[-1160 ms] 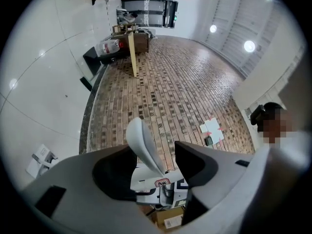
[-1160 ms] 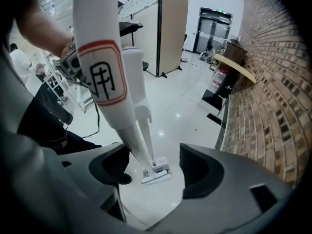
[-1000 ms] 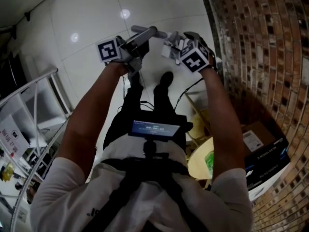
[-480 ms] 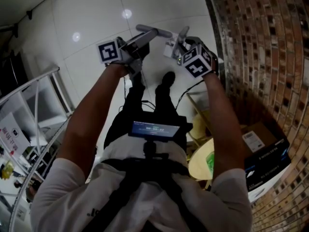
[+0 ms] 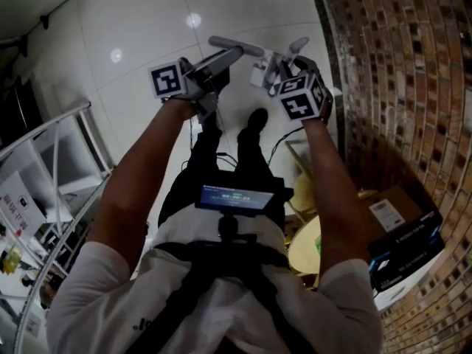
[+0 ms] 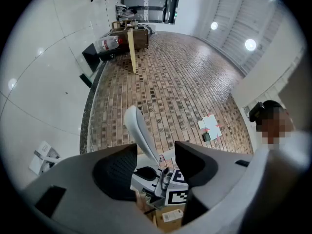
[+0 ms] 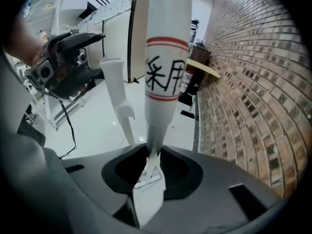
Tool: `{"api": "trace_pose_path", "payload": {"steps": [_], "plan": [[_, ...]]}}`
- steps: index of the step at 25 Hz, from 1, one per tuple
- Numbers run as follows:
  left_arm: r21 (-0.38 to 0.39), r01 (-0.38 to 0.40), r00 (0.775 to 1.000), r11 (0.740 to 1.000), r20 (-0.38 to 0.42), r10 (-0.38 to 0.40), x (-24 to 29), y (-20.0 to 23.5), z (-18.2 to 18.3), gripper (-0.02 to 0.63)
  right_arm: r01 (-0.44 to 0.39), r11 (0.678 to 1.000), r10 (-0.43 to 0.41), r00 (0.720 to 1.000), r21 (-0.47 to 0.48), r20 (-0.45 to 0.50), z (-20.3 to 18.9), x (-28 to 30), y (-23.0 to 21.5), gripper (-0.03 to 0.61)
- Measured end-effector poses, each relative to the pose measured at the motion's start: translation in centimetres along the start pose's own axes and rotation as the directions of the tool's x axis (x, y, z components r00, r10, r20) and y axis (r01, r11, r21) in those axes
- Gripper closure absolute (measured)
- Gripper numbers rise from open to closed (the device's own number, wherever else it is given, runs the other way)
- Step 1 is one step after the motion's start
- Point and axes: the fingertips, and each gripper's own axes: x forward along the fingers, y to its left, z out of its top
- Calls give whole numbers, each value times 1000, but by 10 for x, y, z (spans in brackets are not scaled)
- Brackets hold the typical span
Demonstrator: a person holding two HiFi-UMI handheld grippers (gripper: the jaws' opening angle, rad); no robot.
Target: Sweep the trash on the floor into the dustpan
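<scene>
over pale floor tiles (image 5: 147,21), right hand-held gripper (image 7: 152,172) just clamped the white handle (image 7: 165,57); left hand-held gripper (image 6: 156,160) gapes.

Glossy, perhaps tiled floor (image 5: 147,21), brick wall (image 5: 398,87)

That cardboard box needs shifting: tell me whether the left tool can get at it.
Probably not: the box sits low by the brick wall on the person's right, beyond the right arm; the left tool is up front.

The right tongs (image 7: 151,165), just closed, clamp a white handle (image 7: 165,57) banded red, beside a brick wall (image 7: 253,82).
</scene>
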Motion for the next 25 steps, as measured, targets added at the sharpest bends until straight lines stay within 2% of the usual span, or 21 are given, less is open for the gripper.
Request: {"api": "trace_pose_path", "payload": {"steps": [11,13,17,21,25], "plan": [[-15,4,1000,1000,-3,-4,-2,0,-4,385,144,978,-140,989,150,-36,-5,-11,-9,486],[-19,4,1000,1000,-4,-4,-2,0,-6,385,128,984,-123,991,128,-46,-5,-5,-3,485],[-15,4,1000,1000,-7,-4,-3,-3,-6,385,65,998,-64,997,9,-52,2,6,7,472],[-11,-1,1000,1000,1,1,-7,-2,-3,385,5,994,-10,999,-107,-42,7,9,15,466],[-10,1,1000,1000,4,-1,-9,-2,-1,385,-10,990,6,1000,-142,-30,8,8,22,466]]}}
